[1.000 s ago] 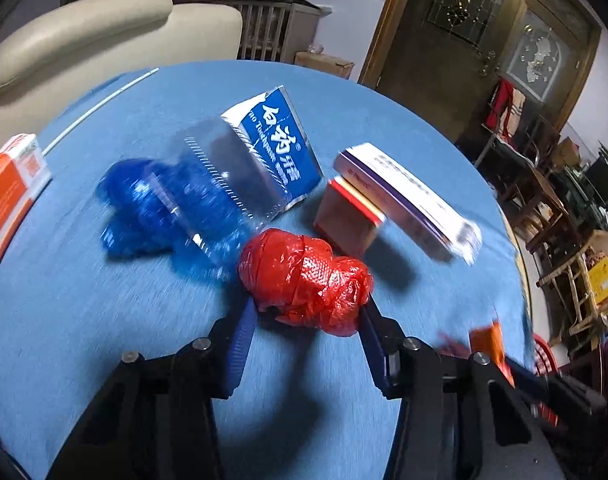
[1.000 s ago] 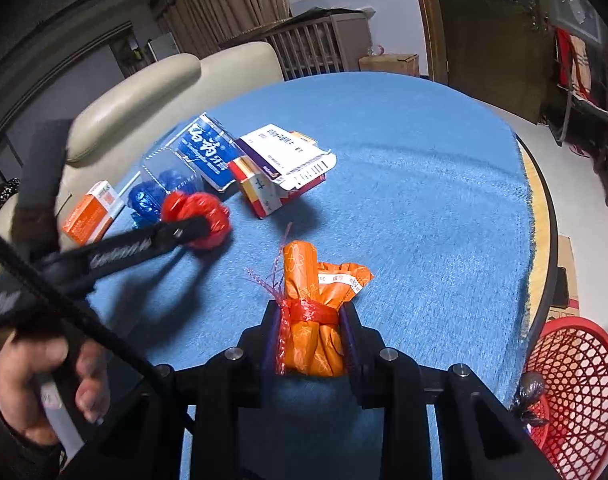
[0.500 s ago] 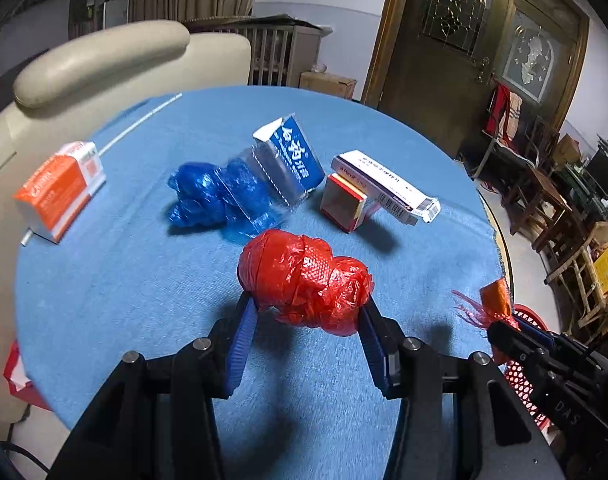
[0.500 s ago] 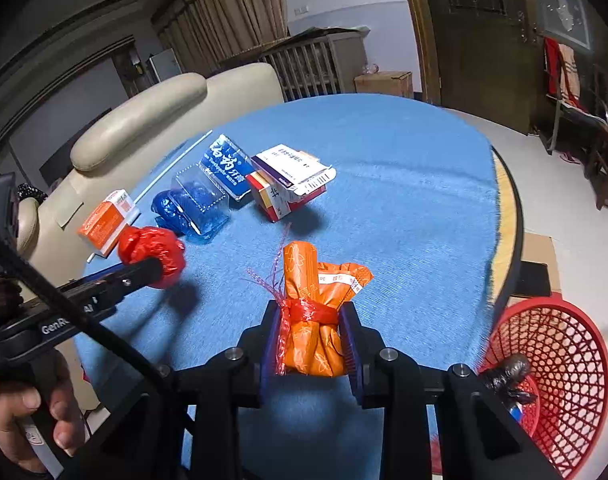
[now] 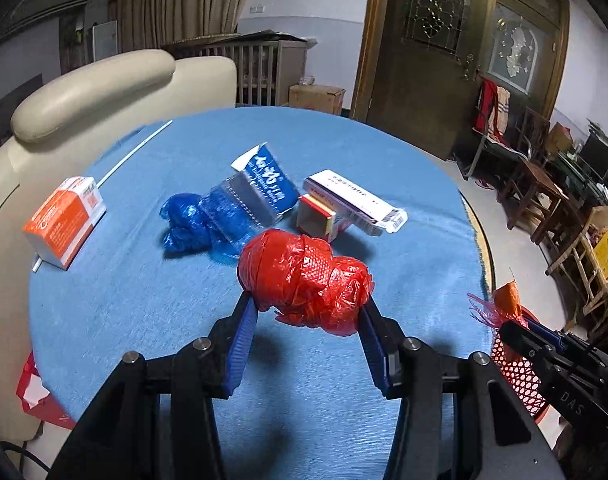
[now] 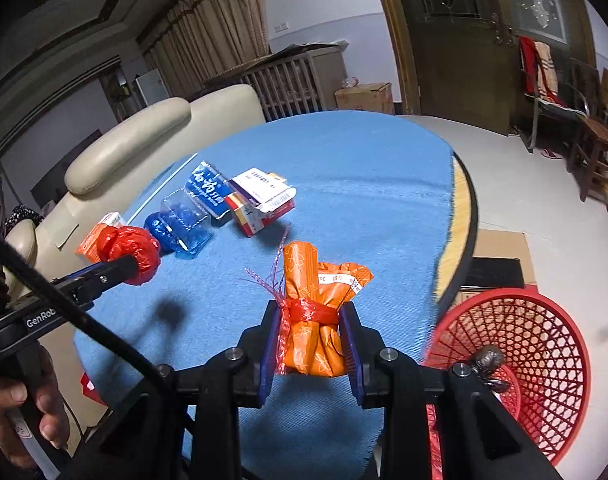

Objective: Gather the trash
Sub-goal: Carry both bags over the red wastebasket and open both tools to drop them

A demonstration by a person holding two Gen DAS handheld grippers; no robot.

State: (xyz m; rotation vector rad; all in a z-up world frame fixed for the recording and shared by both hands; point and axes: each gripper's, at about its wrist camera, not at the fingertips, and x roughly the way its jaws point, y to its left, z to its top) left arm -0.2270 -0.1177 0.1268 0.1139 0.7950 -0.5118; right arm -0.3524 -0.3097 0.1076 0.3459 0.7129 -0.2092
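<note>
Blue table [image 5: 344, 148] | left tongs [image 5: 306, 309] raised, gripping red wad [image 5: 304, 280]

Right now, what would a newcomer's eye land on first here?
The red plastic wad clamped in the left claw above the blue tablecloth. Next, the orange packet bundle gripped in the right claw, with the red mesh basket on the floor just right of it.
</note>
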